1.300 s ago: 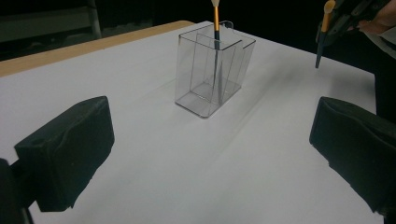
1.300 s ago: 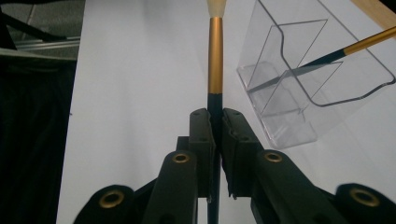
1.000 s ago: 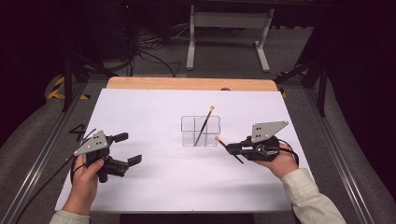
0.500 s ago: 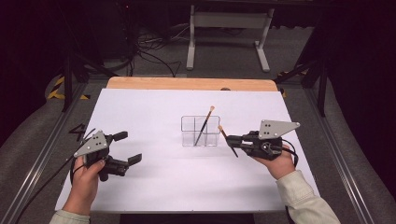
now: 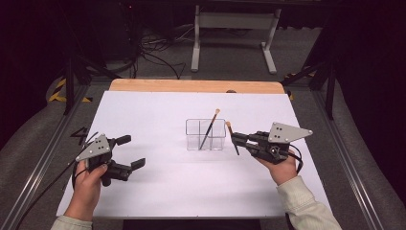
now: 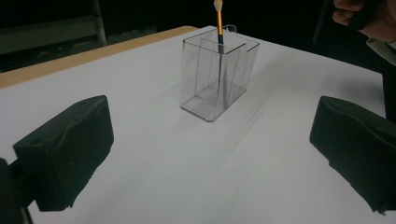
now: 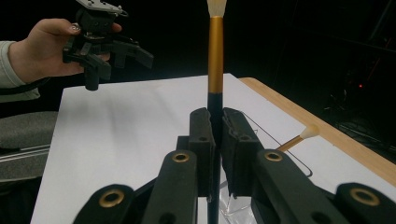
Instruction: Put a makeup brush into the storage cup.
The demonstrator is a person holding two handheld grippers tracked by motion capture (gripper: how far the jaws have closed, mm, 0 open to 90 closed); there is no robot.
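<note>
White tabletop [image 5: 158, 196] in a dark room, two brushes and a clear organizer.

One brush [image 7: 215, 60] is clamped upright between the closed fingers of the right gripper [image 5: 236, 139], just beside the right wall of the clear organizer [image 5: 206, 134], which stands near the middle of the tabletop, a little toward its far edge. A second brush [image 5: 209, 129] leans inside the organizer (pale tip up). Near the tabletop's front-left corner, the left gripper [image 5: 131, 152] is held with its fingers [image 6: 70, 151] wide apart and nothing between them.
</note>
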